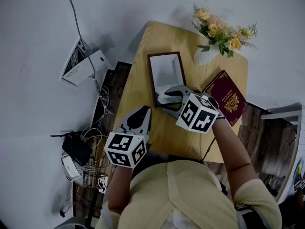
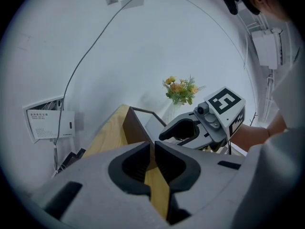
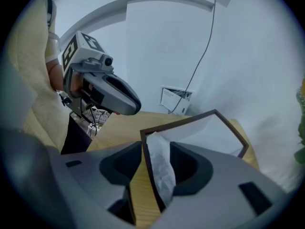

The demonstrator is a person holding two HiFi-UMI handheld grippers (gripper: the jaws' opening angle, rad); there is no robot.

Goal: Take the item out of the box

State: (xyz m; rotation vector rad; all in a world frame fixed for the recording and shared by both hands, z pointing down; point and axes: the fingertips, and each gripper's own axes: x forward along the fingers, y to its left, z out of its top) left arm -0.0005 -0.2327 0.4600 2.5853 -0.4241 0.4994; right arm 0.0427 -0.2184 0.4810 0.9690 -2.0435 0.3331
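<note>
The right hand-held gripper [image 3: 156, 150] is shown released, its jaws spread astride the near wall of the dark-rimmed box [image 1: 152, 80], with crumpled white paper [image 3: 160, 170] lying ungripped between them. The left hand-held gripper [image 2: 153, 151] is clenched on nothing at the tabletop [image 1: 138, 82] edge. A maroon booklet [image 1: 228, 99] is laid beside the box.

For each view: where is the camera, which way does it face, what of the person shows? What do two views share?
Head view: on the head, steeply down at table; forearms, left gripper, right gripper show.
Left gripper view: along shut jaws toward flowers; right forearm shows.
Right gripper view: along open jaws straddling box wall; sleeve shows.
Shared: all see the box.
</note>
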